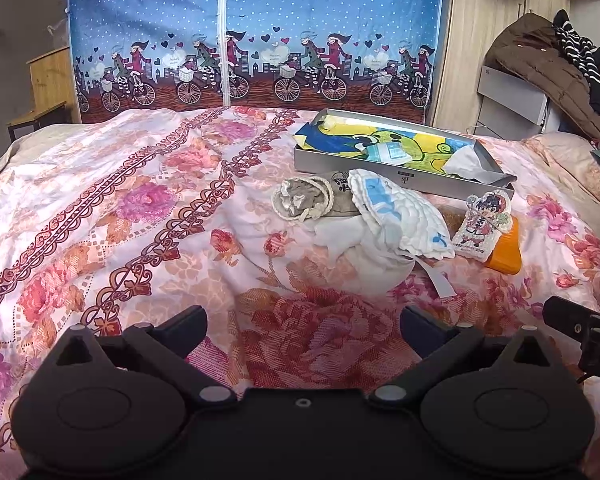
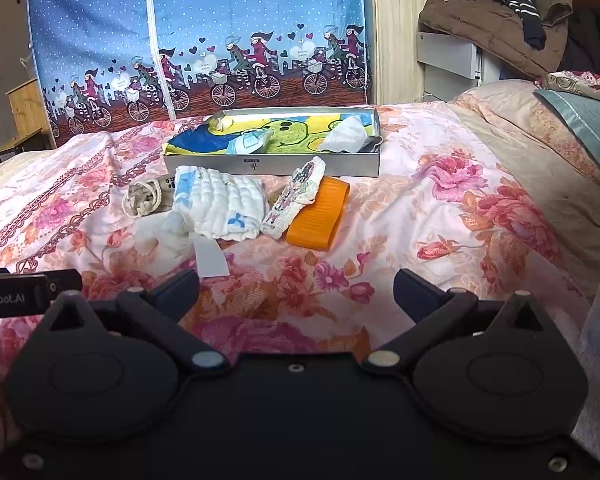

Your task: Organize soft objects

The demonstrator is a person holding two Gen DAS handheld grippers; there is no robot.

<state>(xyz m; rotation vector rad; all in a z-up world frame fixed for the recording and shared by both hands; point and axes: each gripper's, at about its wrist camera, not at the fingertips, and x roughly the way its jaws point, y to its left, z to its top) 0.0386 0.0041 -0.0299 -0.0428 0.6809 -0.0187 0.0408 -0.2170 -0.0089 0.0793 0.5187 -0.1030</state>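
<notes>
A grey shallow box (image 1: 384,174) (image 2: 340,164) lies on the bed and holds a yellow-and-blue cartoon cloth (image 1: 416,144) (image 2: 292,130) and a white cloth (image 2: 348,132). In front of it lie a grey drawstring pouch (image 1: 300,198) (image 2: 144,198), a white quilted cloth with blue marks (image 1: 396,216) (image 2: 220,204), a cartoon-figure patch (image 1: 484,220) (image 2: 294,198) and an orange pad (image 1: 506,252) (image 2: 320,216). My left gripper (image 1: 304,320) is open and empty, short of the pile. My right gripper (image 2: 296,284) is open and empty, short of the orange pad.
The floral bedspread (image 1: 120,208) (image 2: 460,200) covers the bed. A blue fabric wardrobe (image 1: 256,36) stands behind the bed. A brown coat (image 2: 492,20) lies on a white unit at the back right. A pillow (image 2: 588,120) is at the right.
</notes>
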